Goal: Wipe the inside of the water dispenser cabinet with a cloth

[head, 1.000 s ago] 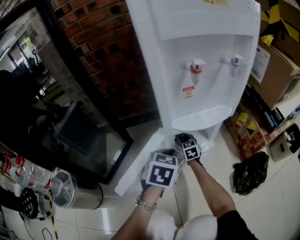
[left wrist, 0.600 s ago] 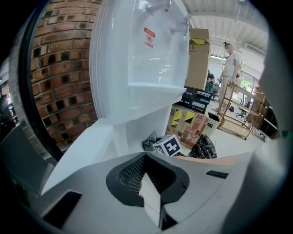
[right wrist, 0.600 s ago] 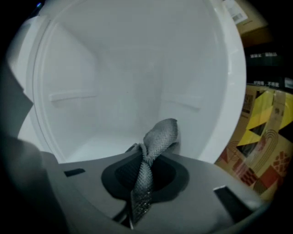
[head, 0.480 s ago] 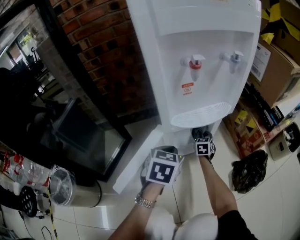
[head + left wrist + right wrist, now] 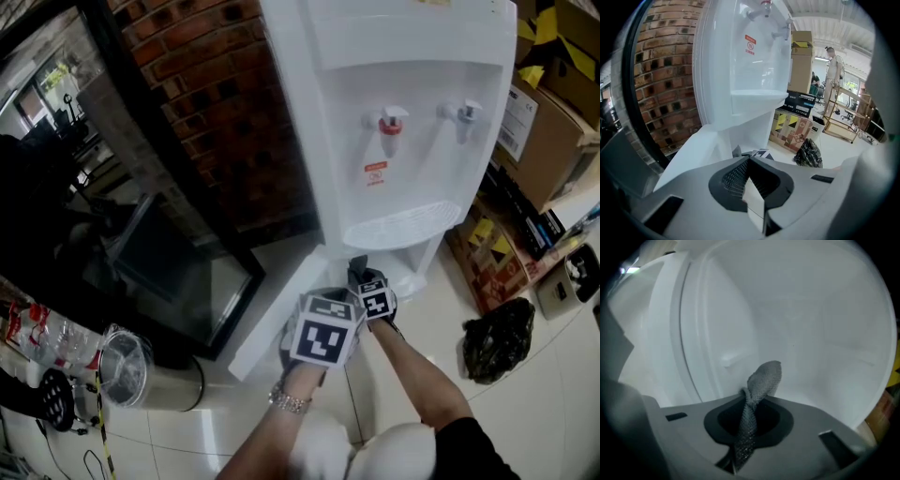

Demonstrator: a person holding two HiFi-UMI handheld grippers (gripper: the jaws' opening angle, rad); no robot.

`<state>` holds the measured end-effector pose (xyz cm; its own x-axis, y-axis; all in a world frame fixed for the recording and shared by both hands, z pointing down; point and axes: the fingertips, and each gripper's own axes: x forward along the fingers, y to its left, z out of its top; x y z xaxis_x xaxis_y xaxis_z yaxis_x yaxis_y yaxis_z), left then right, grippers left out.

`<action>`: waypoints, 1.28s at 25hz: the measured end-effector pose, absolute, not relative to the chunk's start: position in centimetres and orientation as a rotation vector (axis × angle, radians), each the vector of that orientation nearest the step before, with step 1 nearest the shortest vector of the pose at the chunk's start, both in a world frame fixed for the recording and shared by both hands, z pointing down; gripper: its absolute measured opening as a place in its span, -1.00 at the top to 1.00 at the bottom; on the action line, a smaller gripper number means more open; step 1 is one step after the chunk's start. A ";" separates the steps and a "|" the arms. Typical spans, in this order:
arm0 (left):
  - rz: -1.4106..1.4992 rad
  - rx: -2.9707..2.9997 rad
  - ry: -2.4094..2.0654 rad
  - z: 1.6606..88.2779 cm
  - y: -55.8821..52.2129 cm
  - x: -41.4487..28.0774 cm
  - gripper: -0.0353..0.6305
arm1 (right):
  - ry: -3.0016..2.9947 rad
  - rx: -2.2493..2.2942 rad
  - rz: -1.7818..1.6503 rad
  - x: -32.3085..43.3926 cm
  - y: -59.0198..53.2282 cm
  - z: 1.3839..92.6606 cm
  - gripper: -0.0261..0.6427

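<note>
Cloth [image 5: 763,379] in right tool [image 5: 748,411], inside cabinet [image 5: 811,333]

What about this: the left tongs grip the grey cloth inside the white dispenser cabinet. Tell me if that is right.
Wrong side. The right tongs grip the grey cloth inside the white dispenser cabinet, as the right gripper view shows. The left tongs are shut on nothing, outside it.
</note>
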<state>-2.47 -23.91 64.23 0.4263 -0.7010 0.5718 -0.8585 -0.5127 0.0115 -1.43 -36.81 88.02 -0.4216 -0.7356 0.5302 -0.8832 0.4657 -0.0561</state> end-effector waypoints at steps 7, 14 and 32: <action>0.720 2.396 -1.327 64.2 -24.1 -1.7 0.89 | -2.004 1.604 0.454 10.2 -37.8 89.4 0.83; 0.725 2.407 -1.276 65.2 -24.3 0.1 0.89 | -1.955 1.739 0.527 14.9 -37.5 89.5 0.83; 0.706 2.308 -1.310 43.5 -17.5 2.6 0.89 | -2.018 1.734 0.737 12.2 -22.0 54.3 0.83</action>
